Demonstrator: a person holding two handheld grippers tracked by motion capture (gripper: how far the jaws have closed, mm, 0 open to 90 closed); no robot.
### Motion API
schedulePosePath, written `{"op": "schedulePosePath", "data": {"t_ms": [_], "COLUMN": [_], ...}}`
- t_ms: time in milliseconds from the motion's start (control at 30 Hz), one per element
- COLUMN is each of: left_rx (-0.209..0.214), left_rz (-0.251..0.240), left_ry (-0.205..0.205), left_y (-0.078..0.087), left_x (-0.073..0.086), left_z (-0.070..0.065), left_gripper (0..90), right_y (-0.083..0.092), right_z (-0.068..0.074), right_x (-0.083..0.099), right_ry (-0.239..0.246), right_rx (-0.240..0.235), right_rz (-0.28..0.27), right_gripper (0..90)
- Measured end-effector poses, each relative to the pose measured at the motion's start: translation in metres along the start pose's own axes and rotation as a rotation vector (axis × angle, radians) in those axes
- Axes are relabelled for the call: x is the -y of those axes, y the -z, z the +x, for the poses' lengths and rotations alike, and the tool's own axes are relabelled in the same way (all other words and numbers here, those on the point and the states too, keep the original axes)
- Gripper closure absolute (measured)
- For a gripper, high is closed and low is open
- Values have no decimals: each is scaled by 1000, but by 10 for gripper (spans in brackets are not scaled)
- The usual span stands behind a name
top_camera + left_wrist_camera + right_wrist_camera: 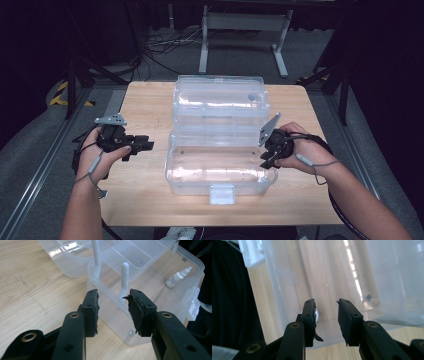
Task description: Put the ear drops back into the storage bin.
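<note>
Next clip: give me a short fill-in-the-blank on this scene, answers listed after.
1. The clear plastic storage box rests on a ____ table.
2. The small white dropper bottle lies ____ the box.
3. The box's lid is ____.
4. The left tool has nothing between its jaws; they stand ____.

Missing words: wooden; inside; open; open
</note>
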State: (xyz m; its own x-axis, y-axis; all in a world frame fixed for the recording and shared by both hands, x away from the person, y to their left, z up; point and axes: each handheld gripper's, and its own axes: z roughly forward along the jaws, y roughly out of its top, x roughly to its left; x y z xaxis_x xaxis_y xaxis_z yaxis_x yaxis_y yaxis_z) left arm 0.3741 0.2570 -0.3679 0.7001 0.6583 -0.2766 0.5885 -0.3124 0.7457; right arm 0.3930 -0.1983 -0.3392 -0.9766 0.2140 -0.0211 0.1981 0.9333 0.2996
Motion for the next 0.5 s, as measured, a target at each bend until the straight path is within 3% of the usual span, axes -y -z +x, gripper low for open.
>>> {"op": "schedulePosePath", "data": {"t_ms": [67,100,133,300,500], "left_rx": [1,1,1,12,40], "left_rz": [-3,-6,-6,-8,-14], "left_ry": [-1,-4,-4,-13,-41], "left_y": [1,1,1,1,1], "left_x": [0,0,0,-2,-7], "left_z": [-1,-1,-1,-4,-11], "left_gripper": [604,604,604,604,604], "right_y": [2,7,7,24,38], "right_z": [-1,-2,-2,-10,-19], "right_x": [0,-1,-1,-2,-2], "right_ry": [-9,-31,-31,-63,-121], "right_rx": [5,17,17,61,92], "right_rz": [-21,-68,-68,-199,-288], "right_gripper": [673,673,673,671,658]}}
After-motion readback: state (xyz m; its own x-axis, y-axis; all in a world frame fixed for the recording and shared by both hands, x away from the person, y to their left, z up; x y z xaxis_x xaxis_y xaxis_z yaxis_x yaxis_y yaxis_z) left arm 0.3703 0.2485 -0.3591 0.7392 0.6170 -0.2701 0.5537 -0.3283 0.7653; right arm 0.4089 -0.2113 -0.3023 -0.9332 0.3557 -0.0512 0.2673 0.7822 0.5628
